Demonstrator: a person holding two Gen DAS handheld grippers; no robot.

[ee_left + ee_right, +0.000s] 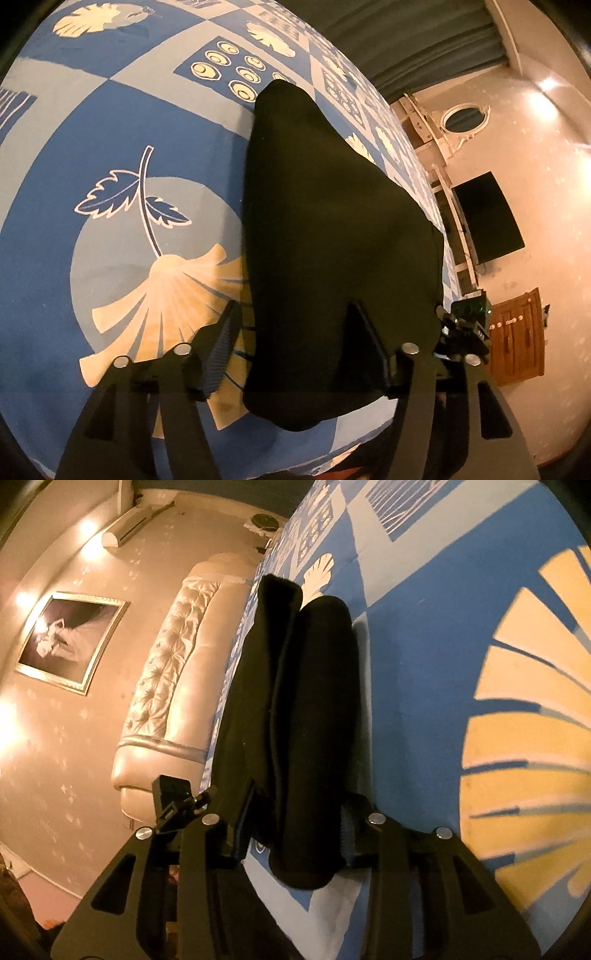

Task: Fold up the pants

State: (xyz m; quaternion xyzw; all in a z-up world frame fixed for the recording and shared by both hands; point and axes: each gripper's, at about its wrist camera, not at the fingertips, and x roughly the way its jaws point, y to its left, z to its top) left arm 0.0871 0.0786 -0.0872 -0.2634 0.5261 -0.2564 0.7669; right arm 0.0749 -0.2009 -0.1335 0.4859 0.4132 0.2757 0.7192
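The black pants [332, 229] lie on a blue patterned bedsheet [110, 129], stretching away from me. In the left wrist view my left gripper [295, 332] is open, its fingers [221, 343] set on either side of the near end of the pants. In the right wrist view the pants [306, 709] show as two long black legs side by side. My right gripper [299, 812] is open, its fingers [240, 812] straddling the near end of the legs. Whether either gripper touches the cloth I cannot tell.
The bedsheet [461, 664] spreads wide beside the pants. A padded cream headboard [173, 686] and a framed picture [70, 638] stand past the bed edge. A dark screen [487, 218] and a wooden cabinet [517, 339] stand against the wall.
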